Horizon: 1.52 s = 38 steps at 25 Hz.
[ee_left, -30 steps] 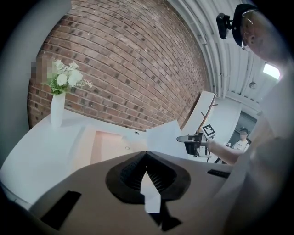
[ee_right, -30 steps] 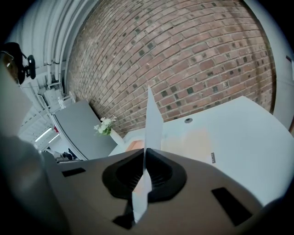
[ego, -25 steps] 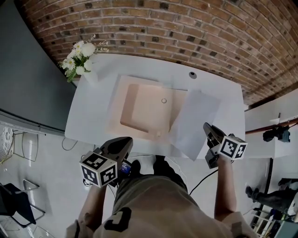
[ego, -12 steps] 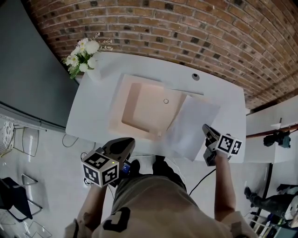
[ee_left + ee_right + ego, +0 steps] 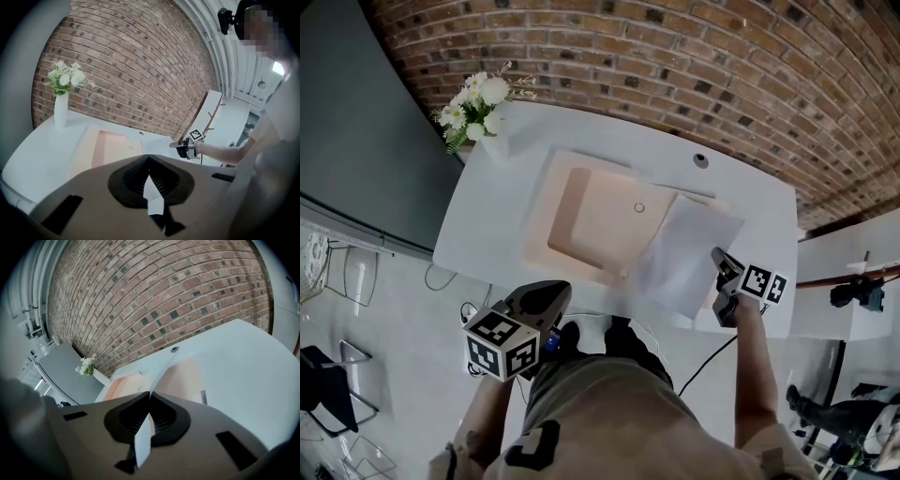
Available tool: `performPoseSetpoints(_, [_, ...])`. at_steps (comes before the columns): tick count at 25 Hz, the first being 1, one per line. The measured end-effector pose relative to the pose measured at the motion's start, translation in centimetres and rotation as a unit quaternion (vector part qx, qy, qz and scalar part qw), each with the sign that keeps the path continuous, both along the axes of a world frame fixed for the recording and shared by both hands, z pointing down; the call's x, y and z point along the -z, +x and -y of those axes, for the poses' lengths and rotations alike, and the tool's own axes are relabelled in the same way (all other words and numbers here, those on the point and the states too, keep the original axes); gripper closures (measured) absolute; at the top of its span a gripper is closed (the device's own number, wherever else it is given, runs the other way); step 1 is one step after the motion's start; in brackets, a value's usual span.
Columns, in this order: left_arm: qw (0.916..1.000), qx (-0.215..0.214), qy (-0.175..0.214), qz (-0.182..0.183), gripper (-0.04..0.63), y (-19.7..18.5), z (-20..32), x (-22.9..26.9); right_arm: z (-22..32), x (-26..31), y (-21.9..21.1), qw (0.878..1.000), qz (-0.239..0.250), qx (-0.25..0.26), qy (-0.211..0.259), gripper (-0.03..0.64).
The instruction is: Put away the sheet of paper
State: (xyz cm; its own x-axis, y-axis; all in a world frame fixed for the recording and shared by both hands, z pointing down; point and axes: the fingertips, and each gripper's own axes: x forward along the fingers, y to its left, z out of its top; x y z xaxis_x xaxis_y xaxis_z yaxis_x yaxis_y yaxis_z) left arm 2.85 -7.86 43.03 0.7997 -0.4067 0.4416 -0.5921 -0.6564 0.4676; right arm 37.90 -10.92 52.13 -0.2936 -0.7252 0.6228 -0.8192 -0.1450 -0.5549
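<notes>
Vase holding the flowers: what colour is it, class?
The vase is plain white. It shows best in the left gripper view.

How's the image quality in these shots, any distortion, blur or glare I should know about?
Head view: fisheye bows the brick wall into an arc; light is even, no glare on the sheet of paper. Left gripper view: dark vignette, a mosaic patch top right. Right gripper view: strong barrel curve, near jaws soft.

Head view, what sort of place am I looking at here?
Probably an office-style workspace: a white desk with a cable hole against a brick wall, a vase of flowers, and a sheet of paper in the right gripper.
</notes>
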Motion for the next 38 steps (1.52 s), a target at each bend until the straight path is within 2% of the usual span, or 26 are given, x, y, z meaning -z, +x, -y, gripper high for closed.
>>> performPoseSetpoints(25, [0.9998,0.015,-0.008,-0.011,0.580,-1.9,0.9,-0.9,2.9,0.7,-5.0,0.998,-0.004,0.061,0.011,0.592])
performPoseSetpoints(38, [0.9996,0.026,-0.009,-0.010,0.580,-3.2,0.9,-1.0,4.2,0.4,-6.6,0.997,0.010,0.070,0.008,0.593])
